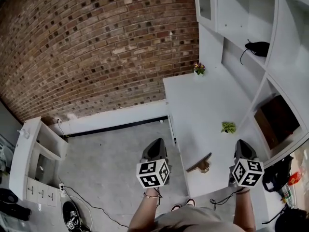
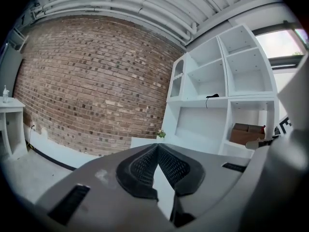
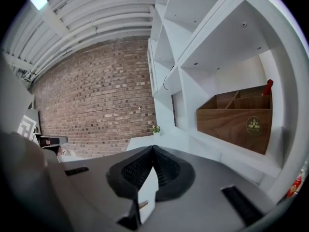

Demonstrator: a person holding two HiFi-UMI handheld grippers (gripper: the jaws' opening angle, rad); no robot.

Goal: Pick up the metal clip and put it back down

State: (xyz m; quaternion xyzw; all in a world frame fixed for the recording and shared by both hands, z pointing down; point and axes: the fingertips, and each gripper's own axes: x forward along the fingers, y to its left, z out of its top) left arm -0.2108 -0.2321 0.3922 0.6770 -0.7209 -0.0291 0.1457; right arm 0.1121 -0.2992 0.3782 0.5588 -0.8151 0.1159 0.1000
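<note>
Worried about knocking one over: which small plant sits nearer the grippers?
The leafy green plant, without flowers; the flowering plant stands much farther away.

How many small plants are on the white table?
2. Flowering plant at the table's far end; green plant nearer, beside the shelves. Parts of the shelves are hidden, so there may be more.

Rough matt brick is noted on the wall (image 1: 96, 42), a smooth white finish on the table (image 1: 203, 105), and ribbed matt black pads (image 2: 140, 170) on the left gripper (image 2: 157, 146).
</note>
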